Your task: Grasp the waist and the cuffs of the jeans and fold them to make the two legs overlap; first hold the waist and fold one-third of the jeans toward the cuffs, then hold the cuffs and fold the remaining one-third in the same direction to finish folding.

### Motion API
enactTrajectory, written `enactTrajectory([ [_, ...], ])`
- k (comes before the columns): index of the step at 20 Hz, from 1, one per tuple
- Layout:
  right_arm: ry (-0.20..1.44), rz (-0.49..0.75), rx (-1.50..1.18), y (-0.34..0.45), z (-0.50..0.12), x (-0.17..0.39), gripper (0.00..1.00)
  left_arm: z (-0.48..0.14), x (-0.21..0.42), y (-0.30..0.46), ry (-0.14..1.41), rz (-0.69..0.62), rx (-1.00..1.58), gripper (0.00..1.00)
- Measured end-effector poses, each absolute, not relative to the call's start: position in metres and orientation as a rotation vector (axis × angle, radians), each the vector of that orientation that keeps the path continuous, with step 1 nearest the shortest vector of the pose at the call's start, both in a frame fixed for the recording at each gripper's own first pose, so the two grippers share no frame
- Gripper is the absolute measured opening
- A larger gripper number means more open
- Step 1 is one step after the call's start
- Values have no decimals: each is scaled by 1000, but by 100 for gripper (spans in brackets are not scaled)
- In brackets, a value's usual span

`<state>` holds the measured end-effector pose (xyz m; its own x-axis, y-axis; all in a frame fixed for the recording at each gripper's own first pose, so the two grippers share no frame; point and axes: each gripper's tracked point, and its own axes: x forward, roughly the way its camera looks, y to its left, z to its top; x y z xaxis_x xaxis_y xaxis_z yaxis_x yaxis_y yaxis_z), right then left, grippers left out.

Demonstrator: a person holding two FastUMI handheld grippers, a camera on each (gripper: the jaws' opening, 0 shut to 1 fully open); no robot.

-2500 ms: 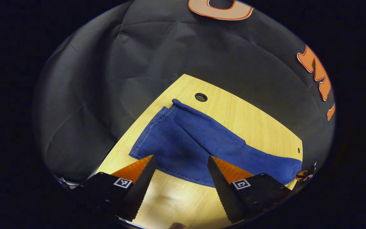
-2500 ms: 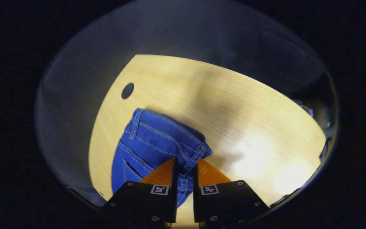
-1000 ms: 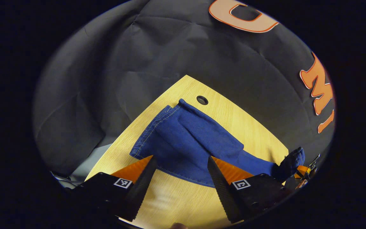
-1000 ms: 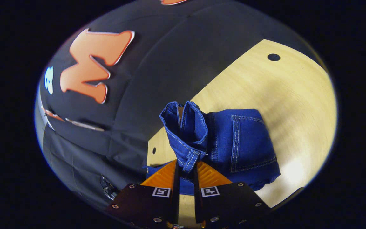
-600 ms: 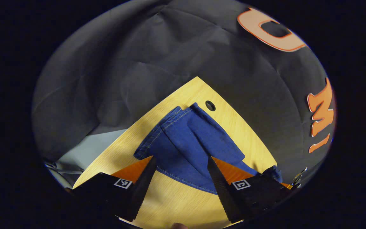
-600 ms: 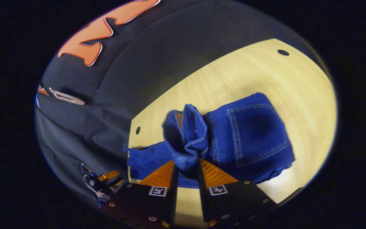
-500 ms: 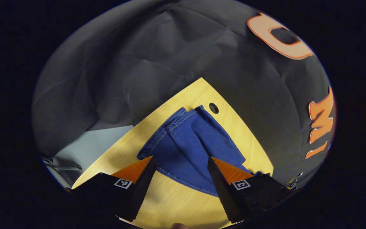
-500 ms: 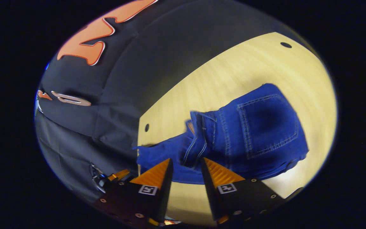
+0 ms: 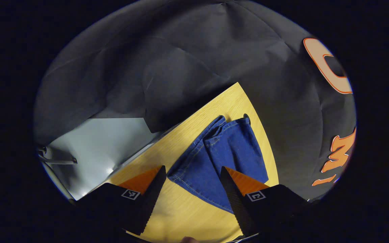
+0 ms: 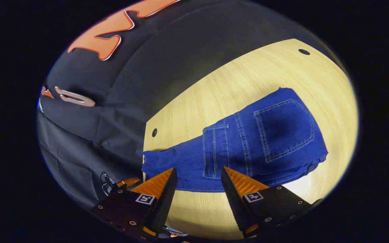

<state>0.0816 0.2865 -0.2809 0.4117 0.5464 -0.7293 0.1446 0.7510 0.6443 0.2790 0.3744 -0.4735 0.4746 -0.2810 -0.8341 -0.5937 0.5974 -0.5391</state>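
Light wooden table (image 10: 248,81) with cable holes, backed by black booth cloth. Blue jeans (image 10: 248,148) lying flat on it, legs overlapped, waist third already folded over toward the cuffs; back pocket (image 10: 284,130) facing up at about 2 o'clock in the right gripper view. Long axis of the garment running from 3 o'clock to 9 o'clock there, folded waist end at the 3 o'clock side, leg end trailing to the table edge at 9 o'clock. In the left gripper view, cuffs (image 9: 230,123) lying toward 12 to 1 o'clock, at the far end of the leg section, near the table's far edge. Right gripper (image 10: 198,177) spread wide, empty, just above the near hem of the fold at 6 o'clock. Left gripper (image 9: 191,172) likewise spread, empty, hovering over the leg fabric, cuffs straight ahead of its fingers. Judged: waist fold done, cuff fold not yet begun; left gripper the nearer to the cuffs, with a reach forward along the leg axis required before pinching.
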Motion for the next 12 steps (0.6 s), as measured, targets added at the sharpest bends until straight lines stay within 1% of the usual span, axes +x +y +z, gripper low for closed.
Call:
enactTrajectory([
  [2,1122,256,737,278,-275,84,81,-473,291,372,1076,199,-962,96],
  [7,1105,214,786,262,-271,83,81,-474,314,362,1064,98,-944,95],
  [11,1102,182,793,248,-270,77,81,-479,333,351,1049,49,-887,95],
  [12,1099,177,798,245,-269,76,80,-483,336,351,1052,60,-862,94],
])
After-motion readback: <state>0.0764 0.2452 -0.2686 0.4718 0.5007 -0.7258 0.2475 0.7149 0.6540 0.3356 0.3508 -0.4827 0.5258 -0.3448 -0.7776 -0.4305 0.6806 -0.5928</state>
